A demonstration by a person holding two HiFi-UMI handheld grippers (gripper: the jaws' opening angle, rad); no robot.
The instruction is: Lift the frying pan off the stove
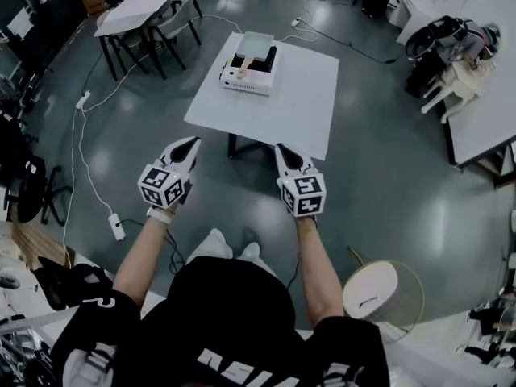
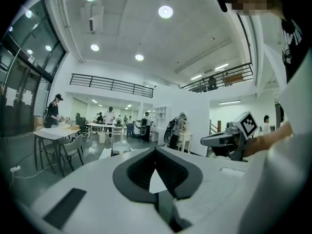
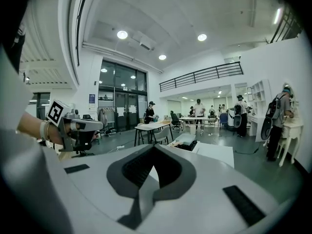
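Observation:
The frying pan is a pale rectangular pan with a wooden handle. It rests on a white stove at the far end of a white table. Both grippers hang in the air on the near side of the table, well short of the stove. My left gripper is shut and holds nothing; so is my right gripper. In the right gripper view the shut jaws point toward the stove and pan. In the left gripper view the shut jaws point toward the table, with the right gripper alongside.
Grey tables with chairs stand at the far left, and a white cable with a power strip trails across the floor. A round white stool sits near my right side. White furniture fills the right. Several people stand in the background.

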